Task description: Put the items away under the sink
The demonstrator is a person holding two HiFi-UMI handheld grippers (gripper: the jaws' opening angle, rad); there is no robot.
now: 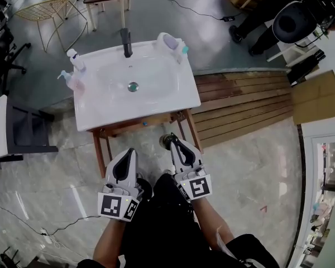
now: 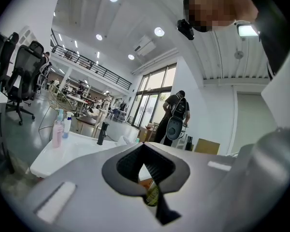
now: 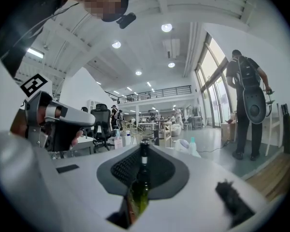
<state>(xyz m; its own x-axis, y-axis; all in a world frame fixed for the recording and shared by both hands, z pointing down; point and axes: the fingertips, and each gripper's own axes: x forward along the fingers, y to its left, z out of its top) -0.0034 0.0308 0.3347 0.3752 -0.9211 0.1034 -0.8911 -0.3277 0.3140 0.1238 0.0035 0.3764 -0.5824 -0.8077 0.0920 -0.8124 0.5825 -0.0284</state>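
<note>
Between my right tongs (image 3: 144,154) stands a dark green bottle (image 3: 137,190), gripped low on its body with the neck rising past the tips; the tongs are closed narrow on it and hold it upright; my left tongs (image 2: 145,159) are drawn together, tips all but meeting, and carry nothing I can name; a scrap of olive shows low in their slit, and I cannot tell whether it is pinched there or lies beyond; seen from my head, both tongs hang side by side in front of the sink (image 1: 156,104), the bottle near the front right leg of its wooden stand (image 1: 135,127), not yet beneath the basin; so I judge this item on its way, not stowed; on top wait a pink bottle (image 1: 72,81) and a white spray bottle (image 1: 75,60) at the left corner, and a white container (image 1: 167,41) with a teal-capped one (image 1: 184,49) at the back right; the space under the basin is hidden, so what is already put away I cannot say.
</note>
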